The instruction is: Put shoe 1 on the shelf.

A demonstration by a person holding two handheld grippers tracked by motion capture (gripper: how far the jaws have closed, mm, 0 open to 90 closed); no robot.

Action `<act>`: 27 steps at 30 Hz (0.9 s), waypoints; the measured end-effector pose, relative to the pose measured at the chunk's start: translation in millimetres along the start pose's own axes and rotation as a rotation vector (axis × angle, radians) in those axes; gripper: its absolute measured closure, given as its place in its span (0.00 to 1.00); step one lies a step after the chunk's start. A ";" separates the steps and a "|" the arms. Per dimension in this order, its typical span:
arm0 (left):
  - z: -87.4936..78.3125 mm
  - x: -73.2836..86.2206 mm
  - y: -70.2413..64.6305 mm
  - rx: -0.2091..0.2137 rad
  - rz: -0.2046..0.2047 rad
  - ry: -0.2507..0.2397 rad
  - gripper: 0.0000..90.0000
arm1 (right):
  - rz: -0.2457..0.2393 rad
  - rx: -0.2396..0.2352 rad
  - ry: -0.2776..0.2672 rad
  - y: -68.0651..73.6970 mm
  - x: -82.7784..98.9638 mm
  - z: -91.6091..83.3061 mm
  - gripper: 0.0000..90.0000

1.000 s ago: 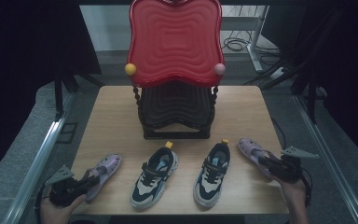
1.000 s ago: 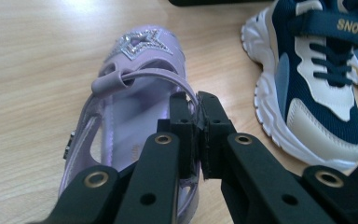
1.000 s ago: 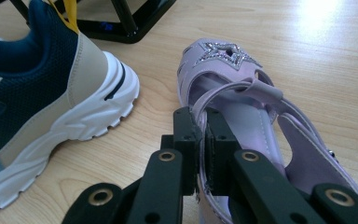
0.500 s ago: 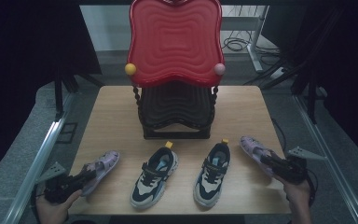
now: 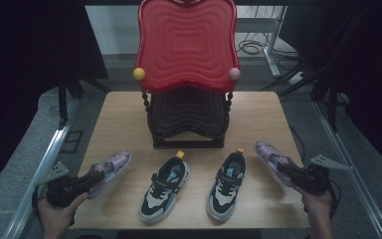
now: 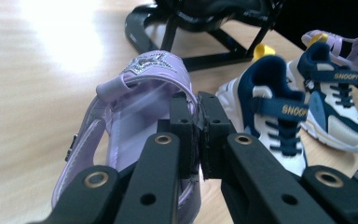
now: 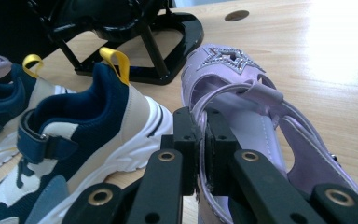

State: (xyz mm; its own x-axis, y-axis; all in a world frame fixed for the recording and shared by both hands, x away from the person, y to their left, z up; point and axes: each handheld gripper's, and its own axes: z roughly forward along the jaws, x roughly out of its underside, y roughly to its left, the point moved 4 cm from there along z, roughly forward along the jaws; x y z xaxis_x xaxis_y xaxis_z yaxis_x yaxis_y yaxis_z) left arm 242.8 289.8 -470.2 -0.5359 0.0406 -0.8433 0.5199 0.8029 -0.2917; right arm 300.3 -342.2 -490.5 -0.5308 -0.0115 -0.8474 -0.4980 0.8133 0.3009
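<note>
A lilac sandal (image 5: 108, 170) with a glittery star is at the table's front left, and my left gripper (image 5: 95, 175) is shut on its heel edge (image 6: 193, 109), holding it tilted up off the wood. Its mate, the other lilac sandal (image 5: 271, 157), lies at the front right with my right gripper (image 5: 284, 169) shut on its inner side wall (image 7: 202, 126). Between them stand two navy, white and blue sneakers (image 5: 165, 186) (image 5: 226, 184) with yellow heel loops. The left gripper view shows both sneakers (image 6: 279, 116) and the far sandal (image 6: 349, 46).
A black shoe rack (image 5: 188, 117) with a raised red wavy top (image 5: 186, 45) stands at the middle back of the wooden table (image 5: 119, 119). Metal rails (image 5: 45, 159) run along both table sides. A round hole (image 7: 236, 15) is in the tabletop beyond the right sandal.
The left hand has lifted the left sandal, its toe now raised and pointing further up the table. The right hand and its sandal have hardly moved.
</note>
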 end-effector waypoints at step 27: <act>36.8 -56.4 -23.8 0.079 0.080 -0.056 0.96 | -0.011 -0.060 -0.126 38.4 -32.0 10.4 0.94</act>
State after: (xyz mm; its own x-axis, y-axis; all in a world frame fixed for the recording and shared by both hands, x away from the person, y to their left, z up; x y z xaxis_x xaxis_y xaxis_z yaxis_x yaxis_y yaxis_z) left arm 285.1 246.5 -432.3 -0.4540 0.0673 -0.8885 0.6115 0.7488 -0.2558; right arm 305.3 -304.6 -456.3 -0.4363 0.0560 -0.8980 -0.5451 0.7776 0.3134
